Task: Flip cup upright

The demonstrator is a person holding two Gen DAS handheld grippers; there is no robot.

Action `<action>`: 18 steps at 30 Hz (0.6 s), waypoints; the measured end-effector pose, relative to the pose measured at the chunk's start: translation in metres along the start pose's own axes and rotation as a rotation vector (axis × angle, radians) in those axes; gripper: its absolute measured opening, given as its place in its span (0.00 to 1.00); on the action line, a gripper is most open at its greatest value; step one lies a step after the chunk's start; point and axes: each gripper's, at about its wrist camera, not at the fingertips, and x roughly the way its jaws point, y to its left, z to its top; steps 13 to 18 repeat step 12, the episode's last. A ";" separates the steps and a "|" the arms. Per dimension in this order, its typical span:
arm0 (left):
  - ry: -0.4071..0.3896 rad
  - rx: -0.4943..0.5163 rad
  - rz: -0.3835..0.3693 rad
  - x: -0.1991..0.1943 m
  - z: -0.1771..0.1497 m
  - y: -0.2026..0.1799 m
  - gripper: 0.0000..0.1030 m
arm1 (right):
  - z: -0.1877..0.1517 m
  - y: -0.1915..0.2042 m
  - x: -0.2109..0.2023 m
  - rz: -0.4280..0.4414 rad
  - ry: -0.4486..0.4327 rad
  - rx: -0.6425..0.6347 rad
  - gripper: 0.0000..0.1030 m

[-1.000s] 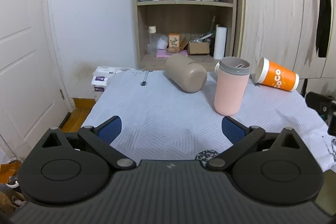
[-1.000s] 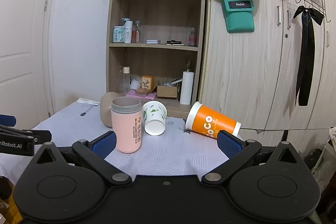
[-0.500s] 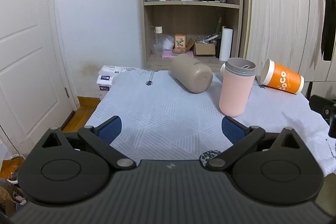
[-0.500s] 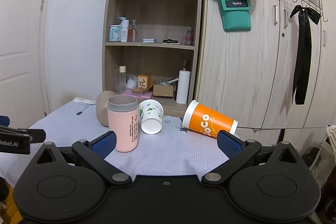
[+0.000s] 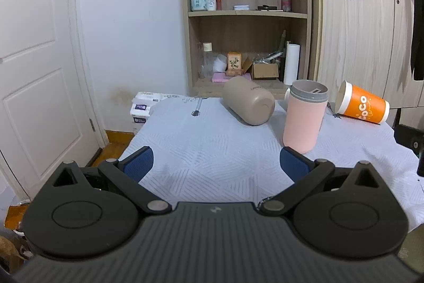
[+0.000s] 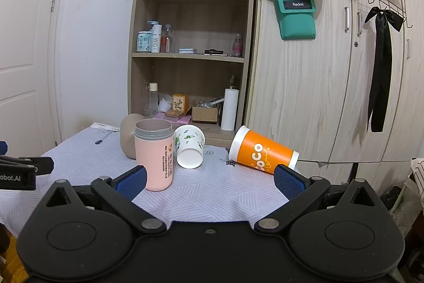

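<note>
A pink cup [image 5: 304, 117] [image 6: 154, 154] with a grey rim stands upright on the white cloth-covered table [image 5: 212, 147]. A tan cup [image 5: 249, 100] [image 6: 129, 135] lies on its side behind it. An orange paper cup [image 5: 361, 105] [image 6: 262, 153] lies on its side at the right. A small white cup with green print [image 6: 189, 149] lies on its side, mostly hidden in the left wrist view. My left gripper [image 5: 216, 163] is open and empty near the table's front edge. My right gripper [image 6: 210, 182] is open and empty, short of the cups.
A wooden shelf unit [image 5: 246, 17] with bottles and boxes stands behind the table. Wardrobe doors [image 6: 331, 97] are at the right, a white door [image 5: 34, 70] at the left. The left gripper's side [image 6: 18, 171] shows at the right wrist view's left edge.
Both grippers have drawn back and tilted up a little, so the cups sit lower and farther in view. The cups have not moved. Both stay open.
</note>
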 end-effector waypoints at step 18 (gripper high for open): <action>-0.035 0.017 0.005 -0.009 0.001 -0.002 1.00 | -0.001 -0.002 0.000 -0.001 -0.001 0.001 1.00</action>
